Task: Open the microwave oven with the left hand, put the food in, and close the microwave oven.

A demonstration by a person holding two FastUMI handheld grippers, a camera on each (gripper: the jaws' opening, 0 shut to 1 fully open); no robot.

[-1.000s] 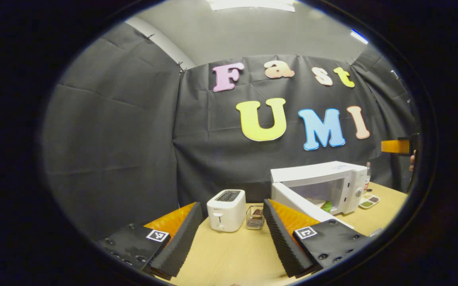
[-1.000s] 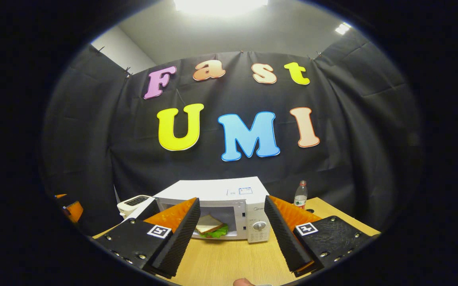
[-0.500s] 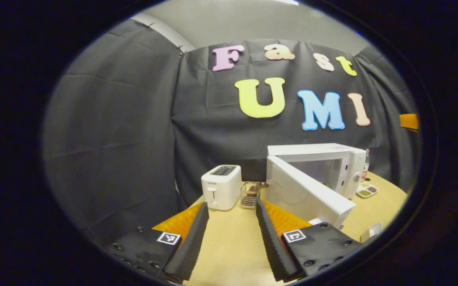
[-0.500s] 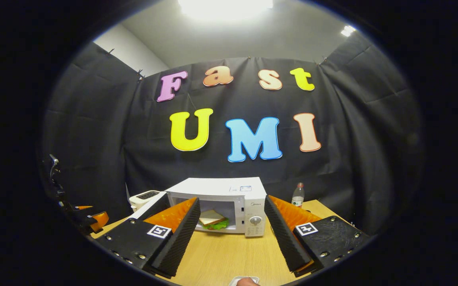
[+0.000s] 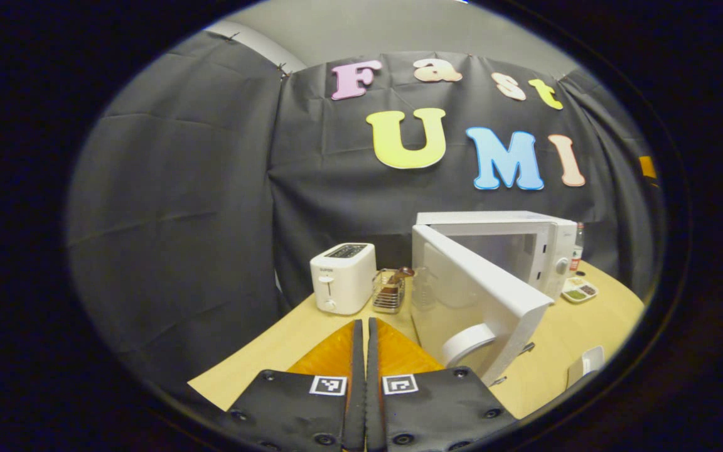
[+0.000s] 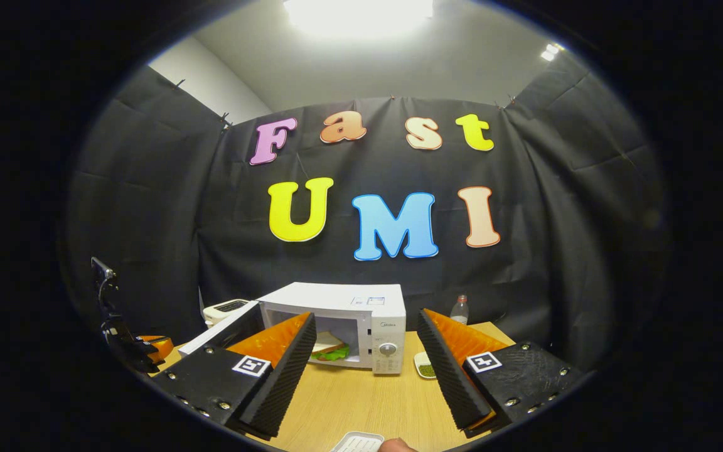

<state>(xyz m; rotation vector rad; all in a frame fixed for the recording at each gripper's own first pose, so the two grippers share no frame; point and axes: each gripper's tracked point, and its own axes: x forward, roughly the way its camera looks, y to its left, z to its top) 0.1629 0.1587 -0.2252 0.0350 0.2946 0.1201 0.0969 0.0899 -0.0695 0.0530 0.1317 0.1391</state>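
The white microwave (image 6: 336, 304) stands on the wooden table (image 6: 361, 395) with its door (image 5: 481, 295) swung open to the left. Inside lies the sandwich (image 6: 330, 349), bread over green lettuce. My left gripper (image 5: 363, 323) is shut with nothing between its fingers, low over the table, just left of the door's outer face and round handle (image 5: 465, 342). From the right gripper view it shows as an orange and black shape (image 6: 145, 348) at the far left. My right gripper (image 6: 366, 326) is open and empty, held back from the microwave's front.
A white toaster (image 5: 342, 276) and a small wire rack (image 5: 390, 292) stand left of the microwave. A little dish (image 6: 424, 367) and a bottle (image 6: 460, 309) sit to its right. A white plate (image 6: 358, 442) lies at the near table edge, beside a fingertip (image 6: 396, 446).
My left gripper has shut its fingers and dropped lower, closer to the door's outer side. The right gripper has drawn back from the microwave, which looks smaller now.
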